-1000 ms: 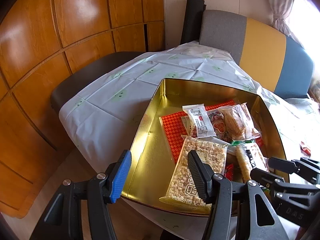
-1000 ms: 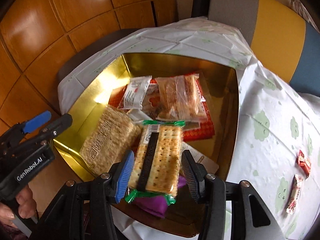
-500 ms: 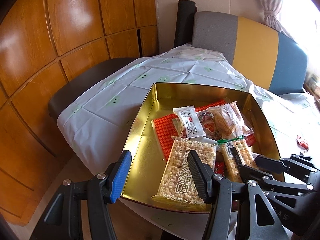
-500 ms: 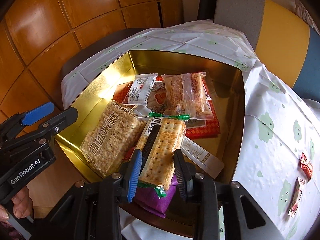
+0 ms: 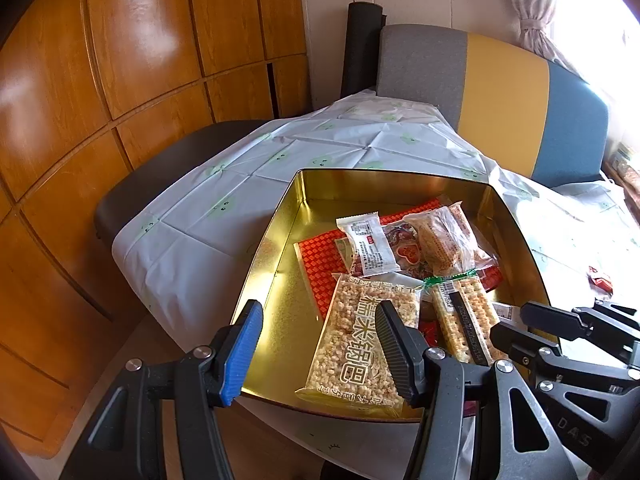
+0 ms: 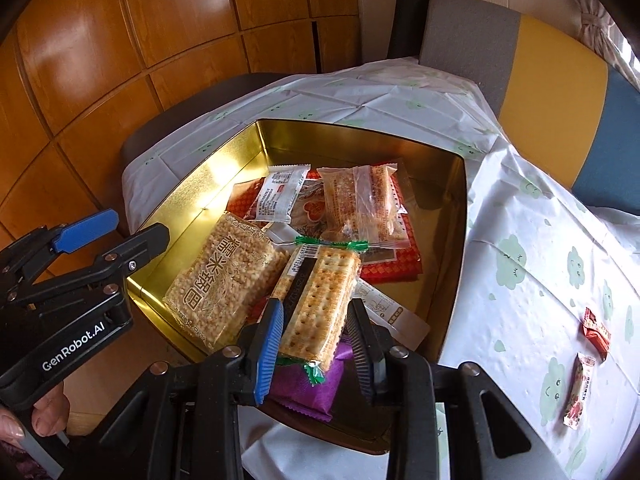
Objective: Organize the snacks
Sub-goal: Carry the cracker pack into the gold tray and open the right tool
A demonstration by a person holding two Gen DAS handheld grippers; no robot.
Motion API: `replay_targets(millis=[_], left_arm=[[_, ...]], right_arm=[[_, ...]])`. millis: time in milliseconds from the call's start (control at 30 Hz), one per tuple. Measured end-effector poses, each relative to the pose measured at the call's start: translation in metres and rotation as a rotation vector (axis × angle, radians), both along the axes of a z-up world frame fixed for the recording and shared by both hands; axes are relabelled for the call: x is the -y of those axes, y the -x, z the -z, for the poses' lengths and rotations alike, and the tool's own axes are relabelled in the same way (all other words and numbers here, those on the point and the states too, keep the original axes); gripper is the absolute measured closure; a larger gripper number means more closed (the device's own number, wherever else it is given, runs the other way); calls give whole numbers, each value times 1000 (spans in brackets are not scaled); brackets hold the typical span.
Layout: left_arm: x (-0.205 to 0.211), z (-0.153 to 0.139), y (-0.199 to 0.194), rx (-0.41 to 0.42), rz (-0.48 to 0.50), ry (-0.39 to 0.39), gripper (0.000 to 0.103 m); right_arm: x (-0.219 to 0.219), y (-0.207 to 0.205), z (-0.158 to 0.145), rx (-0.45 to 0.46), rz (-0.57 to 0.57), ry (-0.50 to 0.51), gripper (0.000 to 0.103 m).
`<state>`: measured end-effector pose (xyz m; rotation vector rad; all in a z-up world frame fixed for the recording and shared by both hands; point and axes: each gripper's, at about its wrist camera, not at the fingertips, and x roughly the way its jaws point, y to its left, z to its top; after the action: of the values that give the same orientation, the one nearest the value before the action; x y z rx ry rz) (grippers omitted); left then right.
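Observation:
A gold tin on the table holds several snack packets. A puffed-rice packet lies at its near edge beside a cracker packet. My right gripper has its fingers around the near end of the cracker packet, slightly apart from it. My left gripper is open and empty above the tin's near left corner; it also shows in the right wrist view. Two small red sweets lie on the cloth to the right of the tin.
A white cloth with green prints covers the table. A grey, yellow and blue chair back stands behind it, a dark seat at the left, and wooden panels beyond. A purple packet lies under the cracker packet.
My right gripper's fingers narrowed around the cracker packet, then widened a little, and the packet now rests in the tin. Both grippers have drawn back slightly from the tin.

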<state>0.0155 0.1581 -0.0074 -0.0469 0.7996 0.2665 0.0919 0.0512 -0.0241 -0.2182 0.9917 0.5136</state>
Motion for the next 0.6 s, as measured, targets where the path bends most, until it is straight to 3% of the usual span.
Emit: replay_targets(millis=[600], left_arm=[[14, -4, 2, 15, 43, -8, 44]], right_arm=[[19, 8, -12, 80, 70, 39, 69]])
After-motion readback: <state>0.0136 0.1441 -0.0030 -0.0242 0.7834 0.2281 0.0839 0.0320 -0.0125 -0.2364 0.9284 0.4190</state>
